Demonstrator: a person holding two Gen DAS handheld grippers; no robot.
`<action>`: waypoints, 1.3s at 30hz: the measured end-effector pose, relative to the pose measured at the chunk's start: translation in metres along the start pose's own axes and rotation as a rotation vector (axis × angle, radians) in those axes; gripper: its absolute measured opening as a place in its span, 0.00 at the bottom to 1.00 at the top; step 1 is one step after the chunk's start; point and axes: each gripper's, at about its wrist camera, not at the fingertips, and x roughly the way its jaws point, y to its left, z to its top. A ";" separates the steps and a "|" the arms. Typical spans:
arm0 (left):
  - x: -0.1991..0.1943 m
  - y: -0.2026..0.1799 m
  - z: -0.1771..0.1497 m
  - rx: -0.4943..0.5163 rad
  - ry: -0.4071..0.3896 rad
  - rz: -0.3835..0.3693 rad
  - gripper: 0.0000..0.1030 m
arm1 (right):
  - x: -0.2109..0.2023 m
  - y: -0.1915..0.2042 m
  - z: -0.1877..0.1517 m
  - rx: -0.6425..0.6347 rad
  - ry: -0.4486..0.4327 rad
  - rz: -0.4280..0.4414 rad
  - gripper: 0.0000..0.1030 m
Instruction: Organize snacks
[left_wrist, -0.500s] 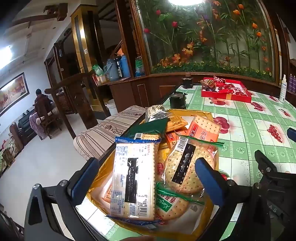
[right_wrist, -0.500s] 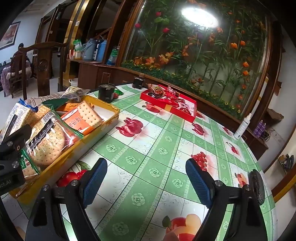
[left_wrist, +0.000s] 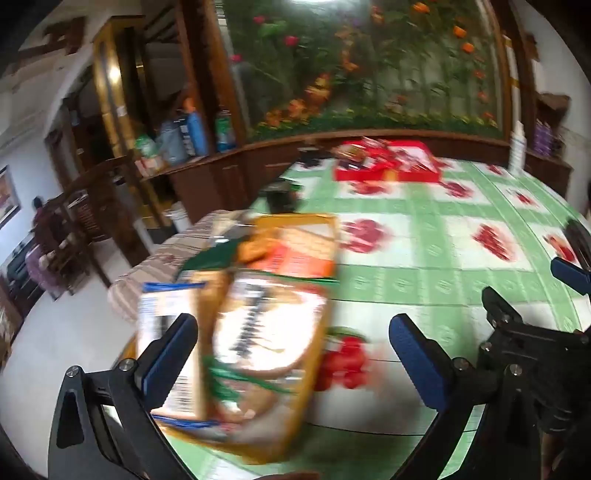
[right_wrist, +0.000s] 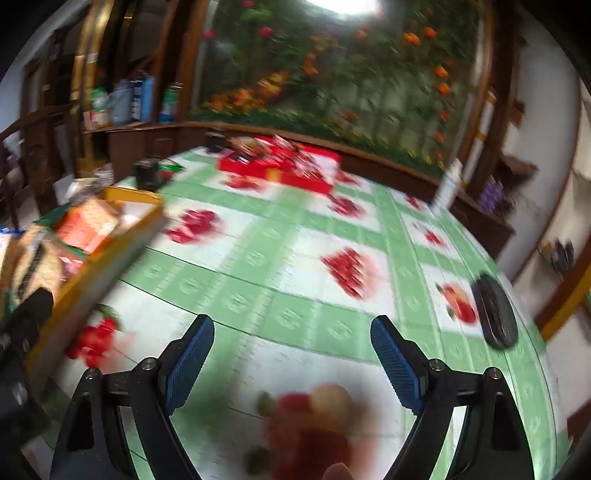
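1. Both views are smeared by motion blur. The left gripper (left_wrist: 293, 345) hovers with its jaws spread wide and nothing clamped; the cracker packets (left_wrist: 258, 332) lie beneath and between its blue pads, no pad pressing on them.
2. The packets are heaped in a yellow tray (left_wrist: 314, 221) at the table's edge, at about 9 o'clock of the fruit-print tablecloth (left_wrist: 424, 258).
3. The right gripper (right_wrist: 291, 350) hangs open and empty over bare cloth, the yellow tray at its 10 o'clock.
4. A red box (right_wrist: 280, 166) of wrapped sweets sits at 12 o'clock, well apart from the tray.
5. A dark oval object (right_wrist: 496, 314) lies at 3 o'clock.
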 end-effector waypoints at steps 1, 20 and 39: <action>0.003 -0.011 0.000 0.016 0.012 -0.016 1.00 | 0.002 -0.004 -0.001 0.017 0.018 -0.013 0.87; 0.091 -0.120 0.001 0.145 0.400 -0.333 1.00 | 0.052 -0.114 -0.054 0.261 0.284 -0.091 0.90; 0.095 -0.117 -0.001 0.122 0.271 -0.378 1.00 | 0.055 -0.124 -0.058 0.332 0.279 -0.027 0.99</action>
